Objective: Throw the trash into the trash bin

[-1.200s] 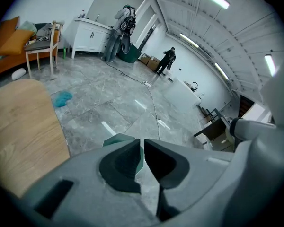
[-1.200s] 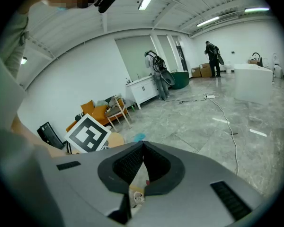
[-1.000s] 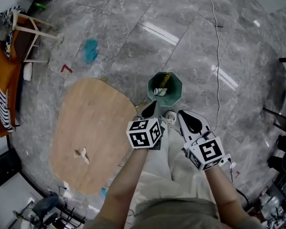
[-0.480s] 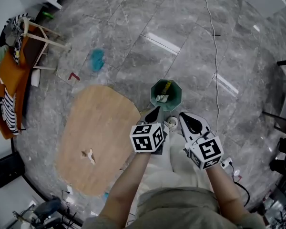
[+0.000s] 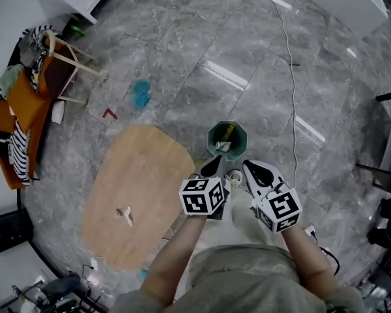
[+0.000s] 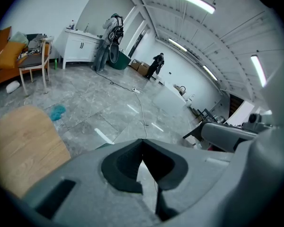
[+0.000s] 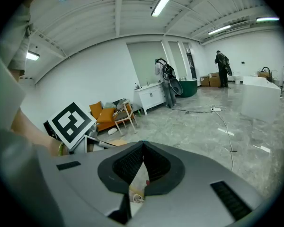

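Grey marble floor (image 5: pixel 260 90) fills the head view, with a white cable (image 5: pixel 290 77) trailing across it and a teal cloth (image 5: pixel 141 94) lying near a wooden chair (image 5: pixel 65 60) at the left. A rounded wooden desk (image 5: pixel 137 175) stands below the cloth, with one small pale scrap (image 5: pixel 125 215) lying on it. Just beside the desk's right edge is the green trash bin (image 5: pixel 212 139), and the trash (image 5: pixel 223 146), a white piece with a yellow one next to it, lies inside it. Both grippers are held side by side, close to the person's body and near the bin. The left gripper (image 5: pixel 212 167) has its jaws closed with nothing between them. The right gripper (image 5: pixel 249 169) also has its jaws together and empty.
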Motion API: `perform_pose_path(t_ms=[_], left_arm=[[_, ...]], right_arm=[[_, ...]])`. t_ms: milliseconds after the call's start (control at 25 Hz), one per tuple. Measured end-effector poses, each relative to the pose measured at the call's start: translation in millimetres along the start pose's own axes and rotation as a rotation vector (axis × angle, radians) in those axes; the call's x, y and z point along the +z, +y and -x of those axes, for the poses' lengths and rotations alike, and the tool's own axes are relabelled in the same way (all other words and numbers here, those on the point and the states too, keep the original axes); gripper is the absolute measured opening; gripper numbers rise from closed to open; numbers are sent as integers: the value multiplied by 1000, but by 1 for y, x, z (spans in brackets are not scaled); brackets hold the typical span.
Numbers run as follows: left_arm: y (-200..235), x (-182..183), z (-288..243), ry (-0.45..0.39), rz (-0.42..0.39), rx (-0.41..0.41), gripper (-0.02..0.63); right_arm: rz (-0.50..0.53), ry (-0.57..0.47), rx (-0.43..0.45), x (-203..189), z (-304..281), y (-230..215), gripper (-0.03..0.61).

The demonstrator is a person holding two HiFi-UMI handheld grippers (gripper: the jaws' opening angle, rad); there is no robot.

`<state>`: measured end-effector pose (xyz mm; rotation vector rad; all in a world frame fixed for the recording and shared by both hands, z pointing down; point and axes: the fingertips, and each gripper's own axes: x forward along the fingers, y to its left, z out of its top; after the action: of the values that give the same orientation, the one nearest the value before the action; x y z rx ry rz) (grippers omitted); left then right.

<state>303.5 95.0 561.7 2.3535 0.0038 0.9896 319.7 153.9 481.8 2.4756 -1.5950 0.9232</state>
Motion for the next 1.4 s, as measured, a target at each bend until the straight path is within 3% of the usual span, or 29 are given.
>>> perform_pose_path(t_ms=[680,1400], left_arm=[[-49,37,61,-88,0,-6,9],[-78,62,111,-201,-52,-6,9]], right_arm=[[65,-47,99,52,44,30,8],[114,-132,117,85,83,48,8]])
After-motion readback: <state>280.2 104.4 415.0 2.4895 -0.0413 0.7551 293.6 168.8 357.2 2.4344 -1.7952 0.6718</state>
